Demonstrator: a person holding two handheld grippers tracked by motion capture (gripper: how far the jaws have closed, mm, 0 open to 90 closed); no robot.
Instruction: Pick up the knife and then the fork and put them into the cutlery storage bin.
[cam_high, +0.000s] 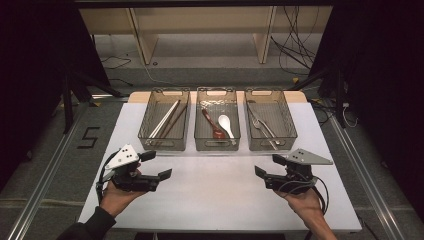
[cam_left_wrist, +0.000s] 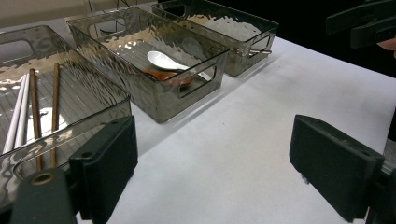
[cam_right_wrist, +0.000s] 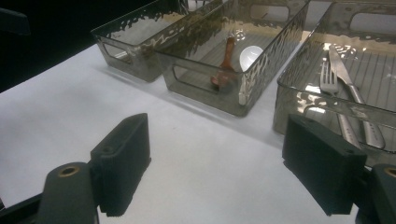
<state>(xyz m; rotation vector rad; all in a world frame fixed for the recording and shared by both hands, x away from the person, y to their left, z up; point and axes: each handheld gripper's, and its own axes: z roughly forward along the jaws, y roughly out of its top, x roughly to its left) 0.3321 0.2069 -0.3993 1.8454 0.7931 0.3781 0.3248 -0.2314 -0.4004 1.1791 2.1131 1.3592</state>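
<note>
Three clear plastic bins stand in a row at the back of the white table (cam_high: 215, 190). The left bin (cam_high: 150, 142) holds white and brown chopsticks (cam_high: 167, 119). A brown spoon (cam_high: 214, 127) and a white spoon (cam_high: 226, 124) lie in the middle bin (cam_high: 216, 145). In the right bin (cam_high: 291, 125) are a fork and a knife (cam_high: 265, 129). My left gripper (cam_high: 156, 165) is open and empty in front of the left bin. My right gripper (cam_high: 268, 165) is open and empty before the right bin. The fork (cam_right_wrist: 329, 79) and knife (cam_right_wrist: 348, 86) show in the right gripper view.
Bare white tabletop lies between the two grippers and in front of the bins. Dark floor with cables (cam_high: 295, 45) and a wooden frame (cam_high: 145, 40) lies beyond the table's far edge. Metal rails (cam_high: 45, 185) run along both sides.
</note>
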